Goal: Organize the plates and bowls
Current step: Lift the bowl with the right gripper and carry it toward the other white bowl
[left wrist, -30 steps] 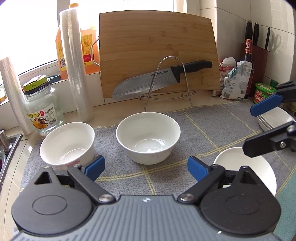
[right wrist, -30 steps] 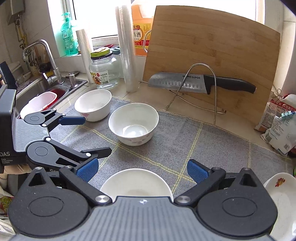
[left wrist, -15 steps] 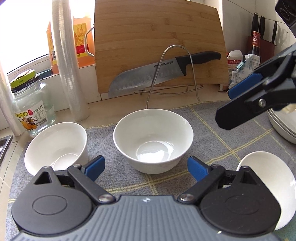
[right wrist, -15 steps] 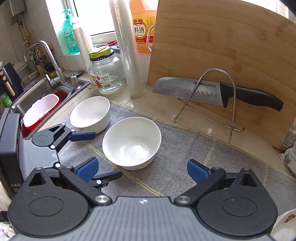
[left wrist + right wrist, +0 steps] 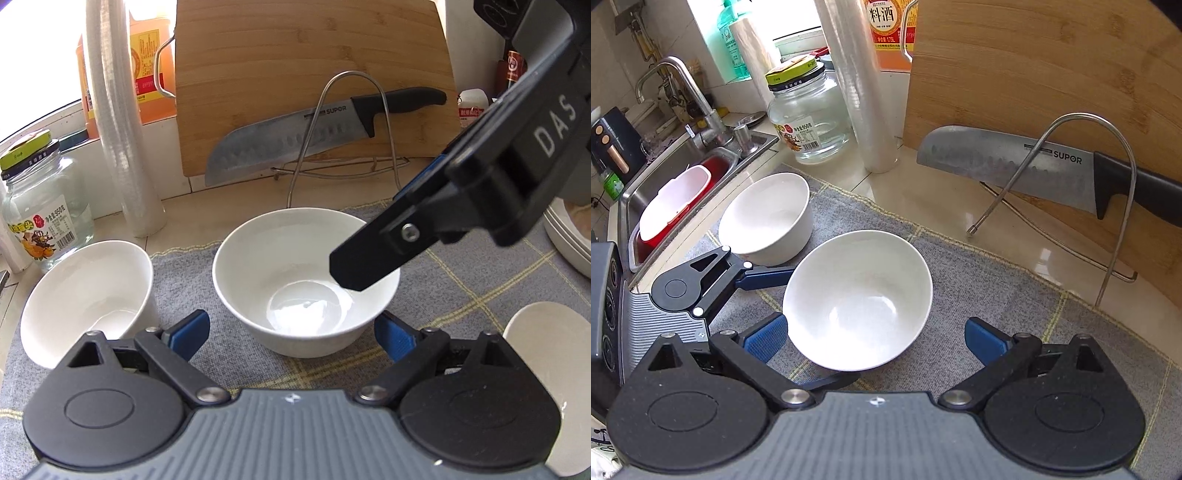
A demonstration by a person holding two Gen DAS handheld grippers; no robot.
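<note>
A white middle bowl (image 5: pixel 306 280) (image 5: pixel 857 299) stands upright on the grey mat (image 5: pixel 480 288). My left gripper (image 5: pixel 291 332) is open, its jaws on either side of the bowl's near edge. My right gripper (image 5: pixel 875 339) is open just above and in front of the same bowl; one of its fingers (image 5: pixel 373 258) hangs over the bowl's right rim. A second white bowl (image 5: pixel 88 295) (image 5: pixel 768 218) stands to the left. A third white bowl (image 5: pixel 543 354) lies at the right. Stacked plates (image 5: pixel 565 236) sit at the far right edge.
A bamboo cutting board (image 5: pixel 306 74) leans at the back, with a knife (image 5: pixel 325 129) on a wire rack (image 5: pixel 347 140). A glass jar (image 5: pixel 40 206), a cling film roll (image 5: pixel 118 122) and an oil bottle (image 5: pixel 147 66) stand at back left. The sink (image 5: pixel 676 184) is left.
Both grippers have moved in toward the middle bowl. The right gripper came from the right and now hangs over the bowl's rim. The left gripper's jaws now flank it.
</note>
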